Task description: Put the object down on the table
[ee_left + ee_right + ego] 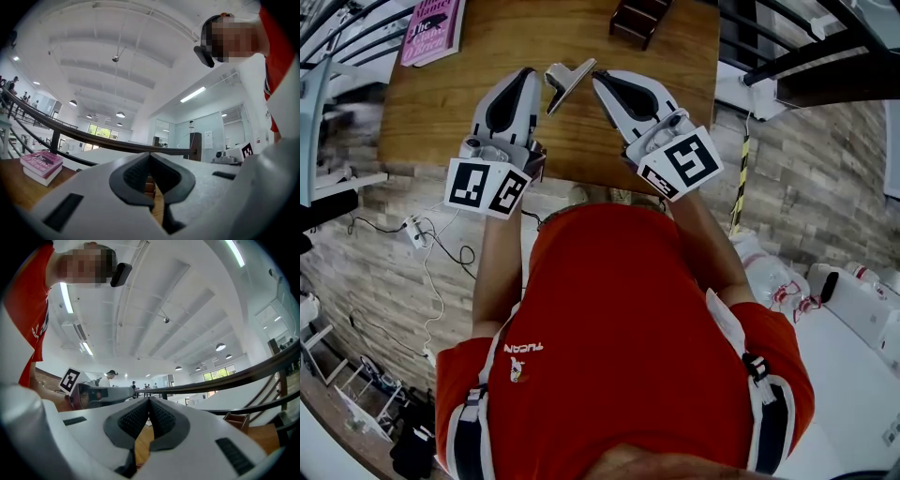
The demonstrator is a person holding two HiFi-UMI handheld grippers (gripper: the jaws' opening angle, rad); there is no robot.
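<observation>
The left gripper (pixel 528 75) and the right gripper (pixel 600 79) both have their jaws together, with nothing between them. The metal clip (pixel 569 82) lies between their tips on the wooden table (pixel 441 112) and seems to be released. The next move probably needs only a careful retreat, without touching the clip.

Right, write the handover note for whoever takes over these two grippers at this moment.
Left gripper: jaws together, nothing between them.
Right gripper: jaws together, nothing between them.
Silver metal clip: in the head view it lies on the brown wooden table, between the two gripper tips. Neither gripper seems to hold it.
Done: the clip appears to be set down.
Left: check that it rests free, then draw both grippers back.
The pink book at the table's far left corner is not involved.
</observation>
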